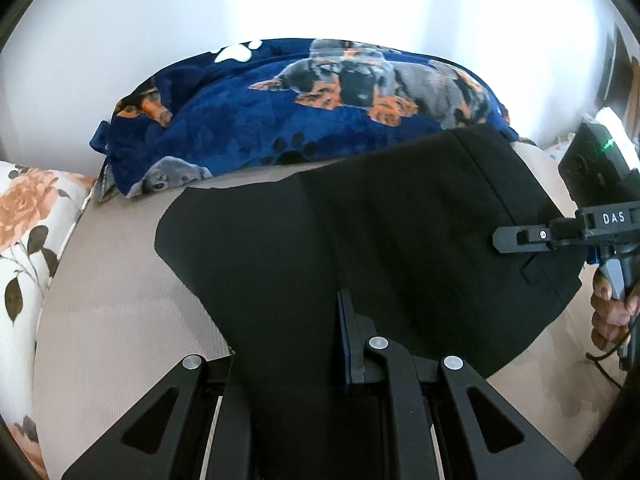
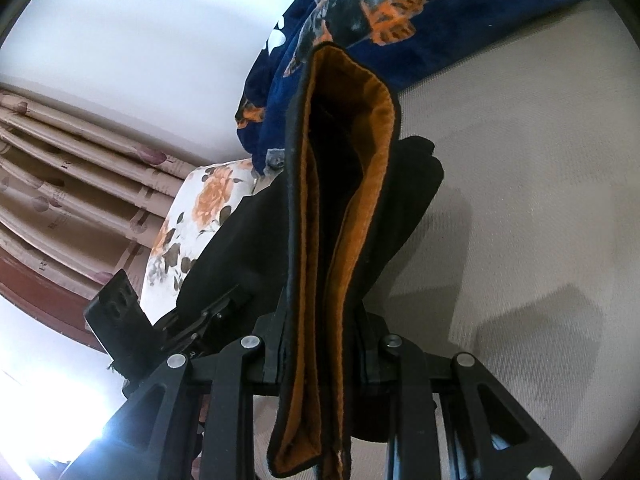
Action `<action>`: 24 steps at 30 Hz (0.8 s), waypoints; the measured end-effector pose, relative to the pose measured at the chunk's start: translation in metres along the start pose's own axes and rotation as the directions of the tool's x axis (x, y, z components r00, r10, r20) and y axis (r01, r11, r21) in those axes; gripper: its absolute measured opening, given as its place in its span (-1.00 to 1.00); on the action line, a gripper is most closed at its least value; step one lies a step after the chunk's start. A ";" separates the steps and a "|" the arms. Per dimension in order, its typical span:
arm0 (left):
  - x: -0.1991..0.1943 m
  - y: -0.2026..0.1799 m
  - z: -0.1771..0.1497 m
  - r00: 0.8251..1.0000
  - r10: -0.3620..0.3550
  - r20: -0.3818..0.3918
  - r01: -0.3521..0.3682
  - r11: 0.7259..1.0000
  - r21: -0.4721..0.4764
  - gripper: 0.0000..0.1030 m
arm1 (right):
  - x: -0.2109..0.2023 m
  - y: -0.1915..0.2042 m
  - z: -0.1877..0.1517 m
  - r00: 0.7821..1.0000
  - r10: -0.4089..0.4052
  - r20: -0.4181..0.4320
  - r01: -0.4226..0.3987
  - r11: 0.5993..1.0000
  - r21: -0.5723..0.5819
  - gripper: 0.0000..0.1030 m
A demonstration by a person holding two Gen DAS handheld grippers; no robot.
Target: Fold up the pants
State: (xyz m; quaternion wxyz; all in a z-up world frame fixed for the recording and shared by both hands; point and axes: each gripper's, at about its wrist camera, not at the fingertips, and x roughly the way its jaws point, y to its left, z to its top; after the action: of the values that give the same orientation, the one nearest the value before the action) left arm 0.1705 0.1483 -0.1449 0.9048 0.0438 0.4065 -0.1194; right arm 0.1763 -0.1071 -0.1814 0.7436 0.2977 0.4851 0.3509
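We see a beige ribbed bed sheet carrying the black fabric pants with orange lining, spread across it near a navy fleece blanket printed with dogs and a white floral pillow. Our left claw pinches the pants' near edge. Our right claw is clenched on the orange-lined waistband, lifted upright.
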 end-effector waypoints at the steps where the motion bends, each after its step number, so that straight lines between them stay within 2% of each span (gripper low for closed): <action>1: 0.004 0.003 0.003 1.000 0.005 0.003 -0.005 1.000 0.000 -0.74 | 0.003 0.001 0.003 1.000 0.000 0.002 0.000 1.000 0.000 -0.54; 8: 0.017 0.009 0.020 0.998 0.051 0.038 -0.052 0.998 0.033 -0.73 | 0.012 0.002 0.021 1.000 0.002 0.029 -0.001 1.000 -0.022 -0.54; 15: 0.031 0.020 0.032 0.995 0.076 0.060 -0.077 0.997 0.024 -0.73 | 0.021 0.003 0.035 0.999 -0.014 0.051 0.016 0.999 -0.051 -0.54; 24: 0.048 0.030 0.038 0.990 0.108 0.087 -0.110 0.994 0.020 -0.69 | 0.029 -0.001 0.041 0.994 -0.064 0.091 0.071 0.995 -0.068 -0.55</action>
State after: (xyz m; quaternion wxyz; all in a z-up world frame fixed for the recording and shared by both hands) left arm 0.2367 0.1623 -0.1561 0.9259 0.0721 0.3628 -0.0768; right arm 0.2233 -0.0884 -0.1830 0.7860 0.2695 0.4486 0.3291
